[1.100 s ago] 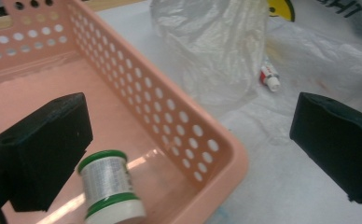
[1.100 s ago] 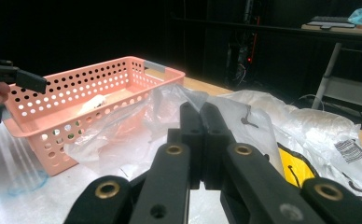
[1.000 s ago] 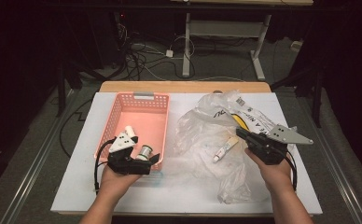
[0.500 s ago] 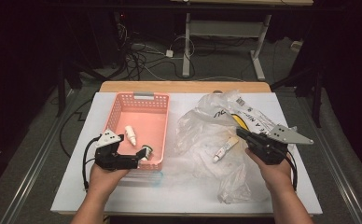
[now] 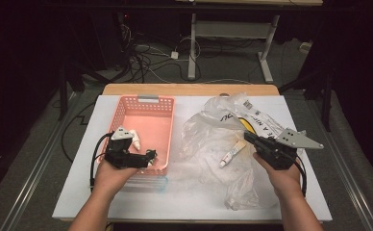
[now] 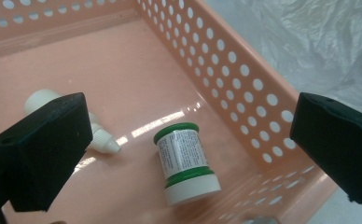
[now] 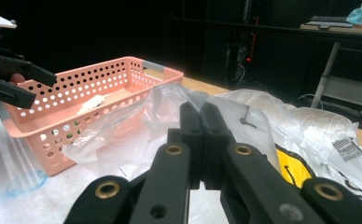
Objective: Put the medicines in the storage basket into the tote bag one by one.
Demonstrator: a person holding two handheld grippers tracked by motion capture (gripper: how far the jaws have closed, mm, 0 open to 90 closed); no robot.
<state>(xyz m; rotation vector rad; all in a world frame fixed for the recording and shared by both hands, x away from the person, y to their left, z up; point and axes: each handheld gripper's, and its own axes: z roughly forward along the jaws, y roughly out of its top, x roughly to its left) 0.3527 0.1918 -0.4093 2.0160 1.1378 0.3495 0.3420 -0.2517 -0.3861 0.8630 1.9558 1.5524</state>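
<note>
Left tongs [image 6: 184,140] drawn back, apart over basket [image 5: 127,108]; jar [image 6: 184,161] released; right tongs [image 7: 200,135] together; dropper bottle [image 6: 65,116] half hidden

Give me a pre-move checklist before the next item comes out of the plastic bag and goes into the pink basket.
1. Left gripper jaws open, nothing between them: ok.
2. Green-capped jar released, lying in the pink basket: ok.
3. Dropper bottle lying inside the basket: ok.
4. Right gripper closed on a fold of the plastic bag: ok.
5. Small tube on the bag, reachable: ok.
6. Whether that tube lies inside or on top of the bag: cannot tell.
</note>
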